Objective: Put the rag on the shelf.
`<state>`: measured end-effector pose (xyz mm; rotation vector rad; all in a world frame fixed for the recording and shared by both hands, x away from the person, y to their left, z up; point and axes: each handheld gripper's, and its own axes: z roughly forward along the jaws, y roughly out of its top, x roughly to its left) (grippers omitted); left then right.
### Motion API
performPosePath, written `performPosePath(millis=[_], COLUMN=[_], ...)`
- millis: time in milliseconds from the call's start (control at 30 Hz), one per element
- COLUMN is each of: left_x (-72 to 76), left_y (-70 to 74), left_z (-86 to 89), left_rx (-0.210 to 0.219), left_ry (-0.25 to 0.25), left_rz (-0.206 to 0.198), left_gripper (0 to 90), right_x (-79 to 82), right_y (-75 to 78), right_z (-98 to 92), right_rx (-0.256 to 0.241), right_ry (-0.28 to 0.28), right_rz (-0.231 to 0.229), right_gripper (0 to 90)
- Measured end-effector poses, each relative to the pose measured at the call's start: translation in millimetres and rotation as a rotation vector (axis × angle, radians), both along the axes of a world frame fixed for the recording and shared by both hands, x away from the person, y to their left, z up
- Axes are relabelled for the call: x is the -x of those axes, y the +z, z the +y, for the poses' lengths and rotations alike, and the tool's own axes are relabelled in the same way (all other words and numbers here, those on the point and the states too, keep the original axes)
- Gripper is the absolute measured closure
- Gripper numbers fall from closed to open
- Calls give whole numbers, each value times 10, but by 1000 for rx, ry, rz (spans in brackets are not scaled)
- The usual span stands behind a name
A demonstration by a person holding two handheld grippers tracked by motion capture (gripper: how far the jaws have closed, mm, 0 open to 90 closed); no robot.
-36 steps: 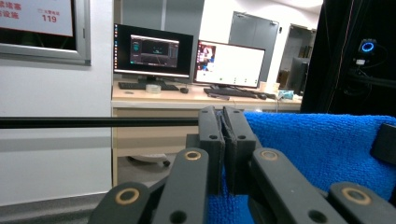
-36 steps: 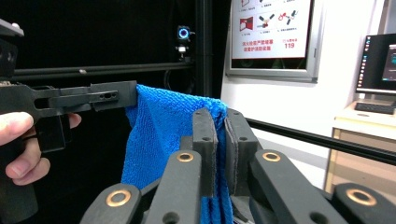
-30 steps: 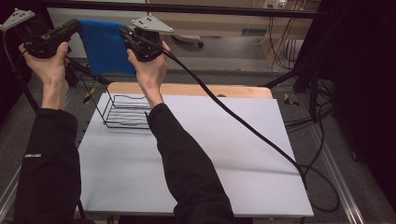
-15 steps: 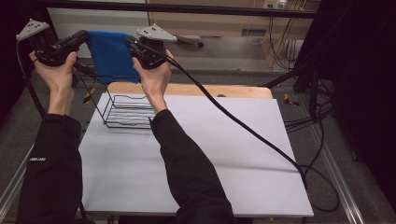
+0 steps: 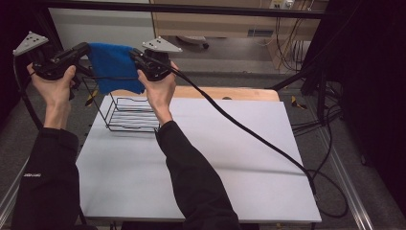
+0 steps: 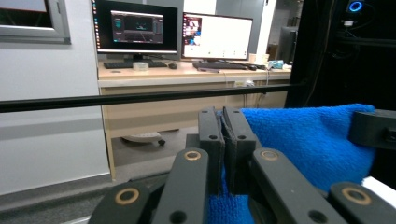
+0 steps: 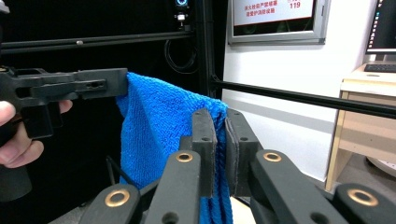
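**Blue Towel Held Above Wire Basket**

High view: you held the blue towel stretched between the left gripper and the right gripper, in the air above the black wire basket on the white table.

Left gripper view: your jaws were clamped on the towel's edge.

Right gripper view: your jaws pinched the towel's opposite top edge; the cloth hung below.
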<state>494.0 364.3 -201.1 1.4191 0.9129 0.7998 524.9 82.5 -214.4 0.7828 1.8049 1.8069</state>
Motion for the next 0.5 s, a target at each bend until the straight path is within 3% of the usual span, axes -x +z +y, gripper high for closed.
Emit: performPosePath(millis=[333, 500], left_x=[171, 244], left_y=[-88, -121], left_z=[105, 138], left_rx=[-21, -26], left_ry=[-32, -51], left_rz=[8, 18], left_gripper=[866, 864], right_x=[103, 167], right_y=[-50, -68], right_z=[12, 25], right_rx=[-6, 17], right_ry=[32, 42], right_rz=[-7, -10], right_gripper=[840, 836])
